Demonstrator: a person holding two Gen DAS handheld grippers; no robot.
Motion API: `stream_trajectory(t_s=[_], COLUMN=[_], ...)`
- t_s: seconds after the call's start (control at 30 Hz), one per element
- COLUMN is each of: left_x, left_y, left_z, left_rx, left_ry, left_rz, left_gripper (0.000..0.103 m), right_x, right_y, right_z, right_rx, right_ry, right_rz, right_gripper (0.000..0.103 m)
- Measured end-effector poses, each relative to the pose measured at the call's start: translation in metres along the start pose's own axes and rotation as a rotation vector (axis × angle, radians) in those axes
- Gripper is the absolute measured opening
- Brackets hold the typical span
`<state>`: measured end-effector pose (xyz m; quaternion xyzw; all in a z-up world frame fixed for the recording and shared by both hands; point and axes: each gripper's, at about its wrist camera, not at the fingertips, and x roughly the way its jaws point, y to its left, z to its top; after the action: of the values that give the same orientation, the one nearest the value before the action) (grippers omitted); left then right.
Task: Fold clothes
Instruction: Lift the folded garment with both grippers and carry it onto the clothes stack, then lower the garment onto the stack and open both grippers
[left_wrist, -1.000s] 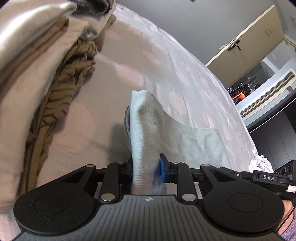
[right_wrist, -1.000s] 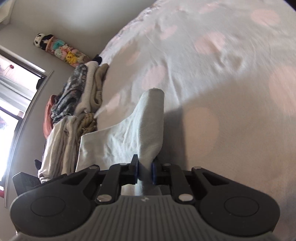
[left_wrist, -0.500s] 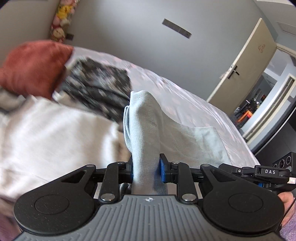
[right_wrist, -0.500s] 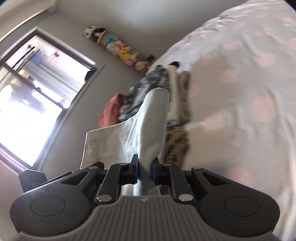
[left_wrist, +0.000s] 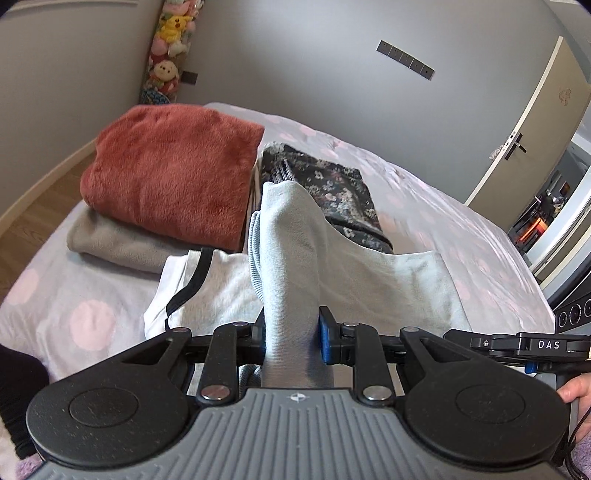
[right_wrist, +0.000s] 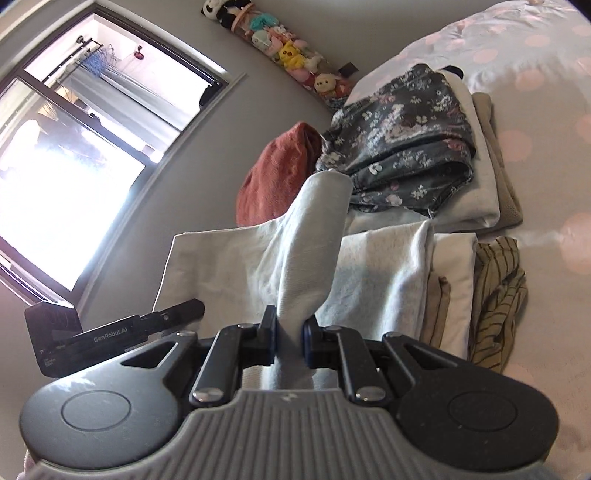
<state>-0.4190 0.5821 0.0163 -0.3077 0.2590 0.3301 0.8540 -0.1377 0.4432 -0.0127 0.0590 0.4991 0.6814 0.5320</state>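
Bedroom setup: grey walls and a bed (left_wrist: 424, 206) with a pale sheet covered in pink dots, folded laundry stacked along one side. Both tongs are clamped on the same light grey garment (left_wrist: 291, 258), which hangs stretched between them above the stacks. The left gripper (left_wrist: 291, 339) pinches a bunched ridge of it with the jaws narrow, and the right gripper (right_wrist: 289, 341) does the same on its end (right_wrist: 314, 236).

Left wrist view gives you stuff the other one doesn't: the open door (left_wrist: 528, 122) and the room beyond, a white top with black trim (left_wrist: 207, 291) lying right under the held cloth, and the rust fleece (left_wrist: 170, 170) sitting flat on a folded grey blanket (left_wrist: 110, 240). You also catch the right gripper's body poking in at the edge.

Right wrist view shows the bright window (right_wrist: 74, 147), the whole row of plush toys (right_wrist: 284, 48) on the wall, the dark floral piece (right_wrist: 402, 144) on top of white and beige layers, and an olive striped garment (right_wrist: 495, 302) crumpled beside the stack.
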Motion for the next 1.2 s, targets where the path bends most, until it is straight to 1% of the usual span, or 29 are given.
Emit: stream_trajectory(t_s=[0.1,0.23,0.33,0.5,0.57,0.6,0.67,0.7,0.8,0.9,0.97,1.03,1.1,1.2], left_x=[0.019,0.044,0.057,0.065,0.063,0.06,0.05,0.045,0.026,0.005,-0.004,-0.001,0.011,0.039], left_y=[0.016,0.037,0.052,0.062,0.062,0.059,0.052,0.048,0.04,0.032,0.024,0.014,0.005,0.004], left_z=[-0.002,-0.008,-0.016,-0.026,-0.025,-0.023,-0.019,-0.016,-0.009,-0.001,0.007,0.015,0.021,0.023], left_rx=[-0.022,-0.062,-0.1,-0.12,-0.131,-0.118,-0.076,-0.051,-0.001,0.04,0.061,0.097,0.135,0.152], left_ry=[0.018,0.054,0.056,0.055,0.059,0.06,0.058,0.057,0.047,-0.007,-0.047,-0.056,-0.053,-0.042], left_rz=[-0.021,-0.027,-0.049,-0.07,-0.063,-0.052,-0.011,0.013,0.09,0.161,0.154,0.151,0.162,0.169], left_gripper=[0.022,0.022,0.023,0.025,0.026,0.027,0.031,0.031,0.031,0.031,0.031,0.03,0.029,0.027], right_x=[0.016,0.033,0.044,0.059,0.06,0.058,0.051,0.047,0.026,0.014,0.012,0.018,0.027,0.05], right_y=[-0.014,-0.03,-0.041,-0.063,-0.064,-0.063,-0.057,-0.053,-0.043,-0.029,-0.017,-0.005,0.005,0.014], right_z=[0.001,-0.003,-0.007,-0.014,-0.014,-0.013,-0.01,-0.009,-0.004,0.004,0.012,0.019,0.025,0.032], right_rx=[0.02,0.037,0.044,0.083,0.088,0.084,0.055,0.038,-0.051,-0.166,-0.257,-0.326,-0.382,-0.454], right_ry=[0.02,0.042,0.059,0.092,0.095,0.095,0.091,0.087,0.047,0.018,0.006,0.002,0.004,0.011], right_rz=[-0.019,-0.04,-0.055,-0.068,-0.062,-0.061,-0.068,-0.073,-0.106,-0.143,-0.171,-0.186,-0.198,-0.229], right_gripper=[0.015,0.015,0.015,0.015,0.016,0.016,0.024,0.025,0.025,0.025,0.025,0.025,0.025,0.025])
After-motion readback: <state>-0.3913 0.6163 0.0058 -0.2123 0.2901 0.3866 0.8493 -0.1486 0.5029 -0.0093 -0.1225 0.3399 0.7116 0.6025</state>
